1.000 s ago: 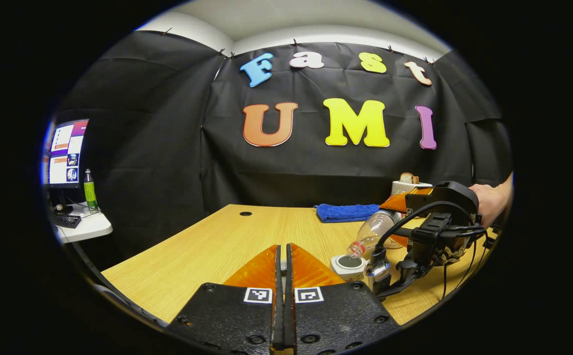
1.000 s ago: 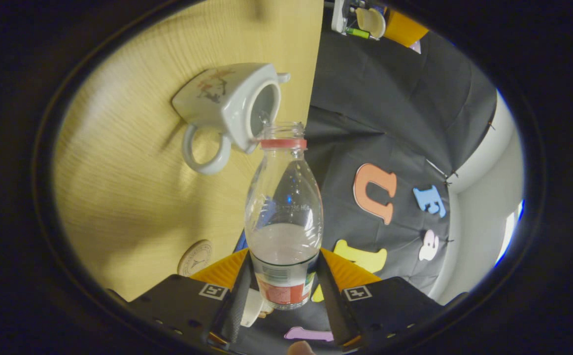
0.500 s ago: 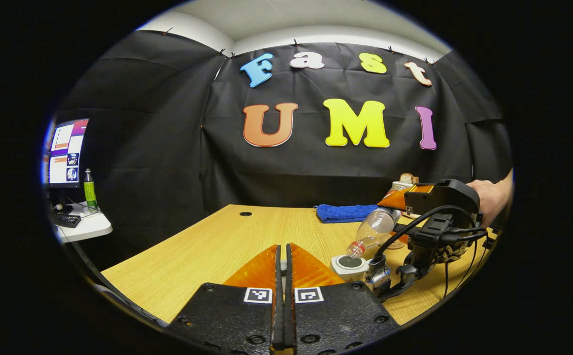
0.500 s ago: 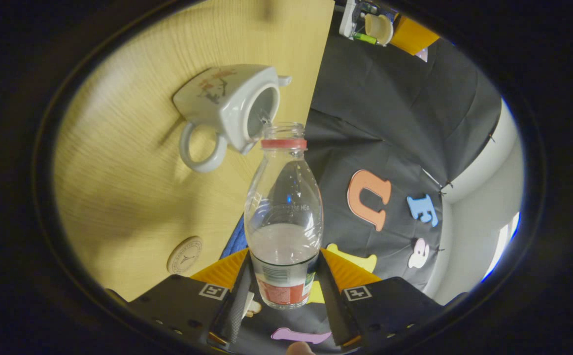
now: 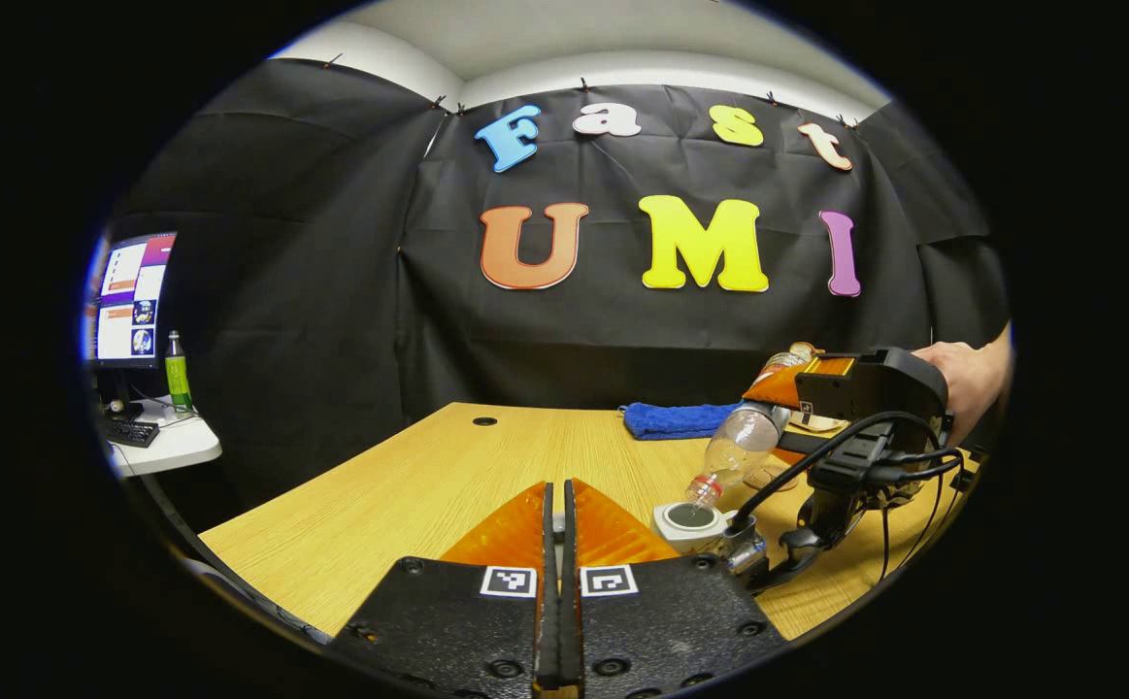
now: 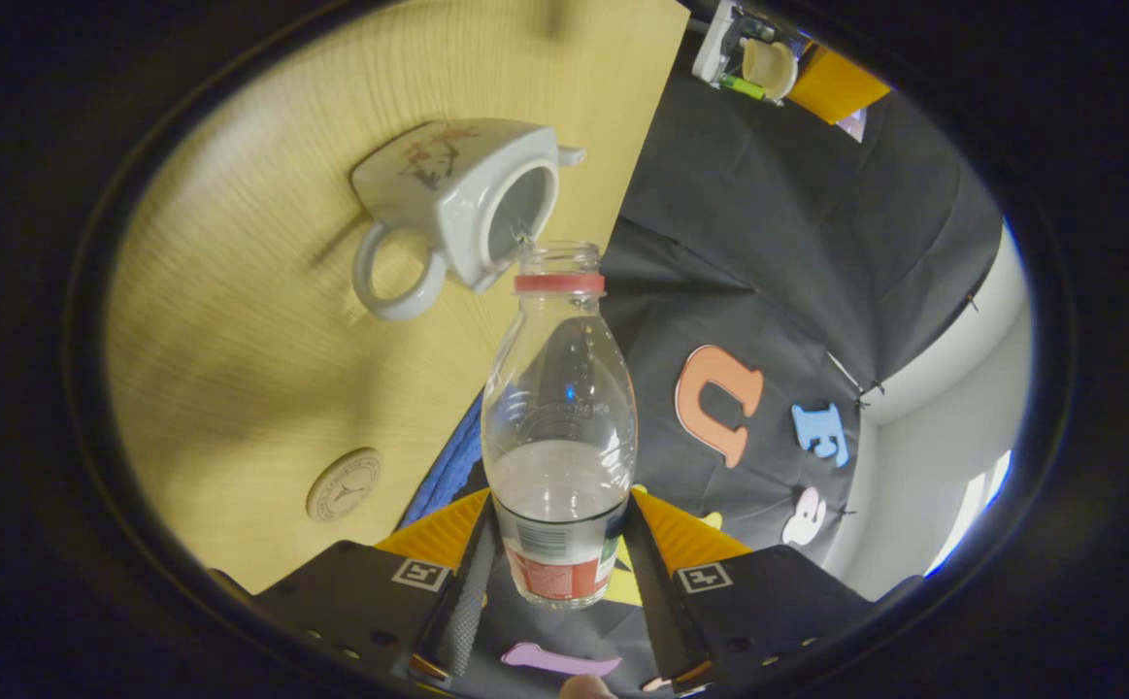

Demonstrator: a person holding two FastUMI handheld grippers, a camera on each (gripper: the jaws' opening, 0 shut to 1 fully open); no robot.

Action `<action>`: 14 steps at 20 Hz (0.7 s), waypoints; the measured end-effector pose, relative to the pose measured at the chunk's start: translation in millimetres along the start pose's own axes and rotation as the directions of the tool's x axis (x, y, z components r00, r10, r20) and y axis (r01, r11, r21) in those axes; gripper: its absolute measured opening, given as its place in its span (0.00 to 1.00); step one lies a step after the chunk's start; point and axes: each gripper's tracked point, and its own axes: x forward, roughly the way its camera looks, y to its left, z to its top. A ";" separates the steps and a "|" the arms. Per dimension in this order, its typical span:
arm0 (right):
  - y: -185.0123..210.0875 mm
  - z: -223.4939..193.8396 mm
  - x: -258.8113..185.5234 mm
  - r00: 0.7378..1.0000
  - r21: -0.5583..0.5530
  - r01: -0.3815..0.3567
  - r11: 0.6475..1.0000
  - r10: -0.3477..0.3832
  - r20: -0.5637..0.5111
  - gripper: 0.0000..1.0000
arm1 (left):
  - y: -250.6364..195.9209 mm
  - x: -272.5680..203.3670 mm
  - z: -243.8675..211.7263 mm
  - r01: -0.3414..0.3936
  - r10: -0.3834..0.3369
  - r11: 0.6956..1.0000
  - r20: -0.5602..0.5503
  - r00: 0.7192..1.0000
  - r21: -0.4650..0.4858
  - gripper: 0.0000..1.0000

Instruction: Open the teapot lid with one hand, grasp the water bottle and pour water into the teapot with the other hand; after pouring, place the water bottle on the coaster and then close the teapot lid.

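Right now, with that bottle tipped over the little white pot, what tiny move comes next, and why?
Probably tip the water bottle back upright. The right gripper holds its mouth at the teapot opening, yet little water remains, and the coaster waits on the table.

Bare wooden table (image 5: 428, 476) left of teapot (image 5: 688, 524); blue towel (image 5: 676, 418) behind.
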 end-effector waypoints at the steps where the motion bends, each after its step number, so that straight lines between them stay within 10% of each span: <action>1: -0.6 -0.2 0.5 1.000 -0.006 0.002 1.000 -0.002 0.001 0.71 | 0.0 0.4 0.4 0.000 0.000 1.000 0.001 1.000 0.000 0.02; 14: -16.2 4.2 -1.0 1.000 -0.099 0.029 0.995 -0.028 0.011 0.70 | 4.9 -0.5 1.5 -0.001 0.001 1.000 0.006 1.000 -0.007 0.03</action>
